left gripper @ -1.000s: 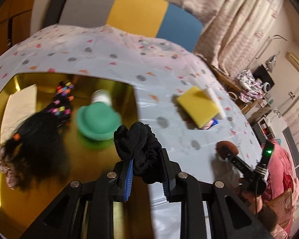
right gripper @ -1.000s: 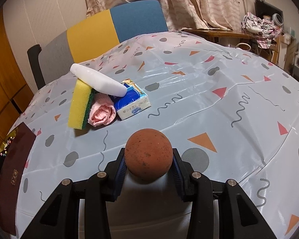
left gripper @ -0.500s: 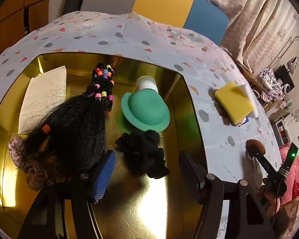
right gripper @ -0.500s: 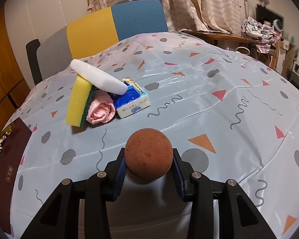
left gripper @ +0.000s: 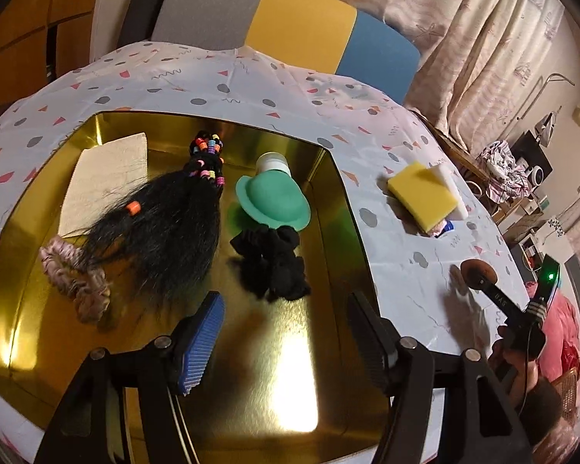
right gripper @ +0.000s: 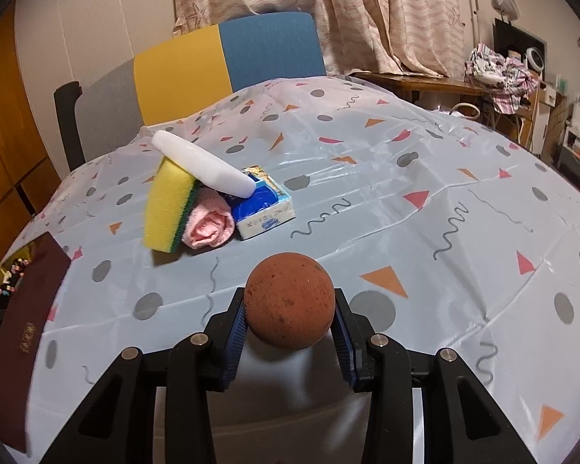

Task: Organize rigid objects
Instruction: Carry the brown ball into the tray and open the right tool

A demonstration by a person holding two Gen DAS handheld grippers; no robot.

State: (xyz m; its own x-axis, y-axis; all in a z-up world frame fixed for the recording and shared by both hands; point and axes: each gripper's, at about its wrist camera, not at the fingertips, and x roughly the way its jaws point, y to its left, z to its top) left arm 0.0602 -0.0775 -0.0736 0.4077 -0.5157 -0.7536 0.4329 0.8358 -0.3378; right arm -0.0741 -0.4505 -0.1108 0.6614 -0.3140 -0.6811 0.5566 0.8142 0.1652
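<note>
The left gripper [left gripper: 286,332] hovered, fingers apart, over the gold tray [left gripper: 328,406]; right gripper [right gripper: 290,323] clamped the brown ball [right gripper: 290,301], presumably for sorting.

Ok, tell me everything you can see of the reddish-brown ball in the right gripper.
The reddish-brown ball is round, with a matte, speckled, slightly pitted surface, like rubber or foam. The right gripper is shut on it, a blue ribbed pad pressing each side. It hangs above the patterned tablecloth, near the sponge pile, touching nothing else.
</note>
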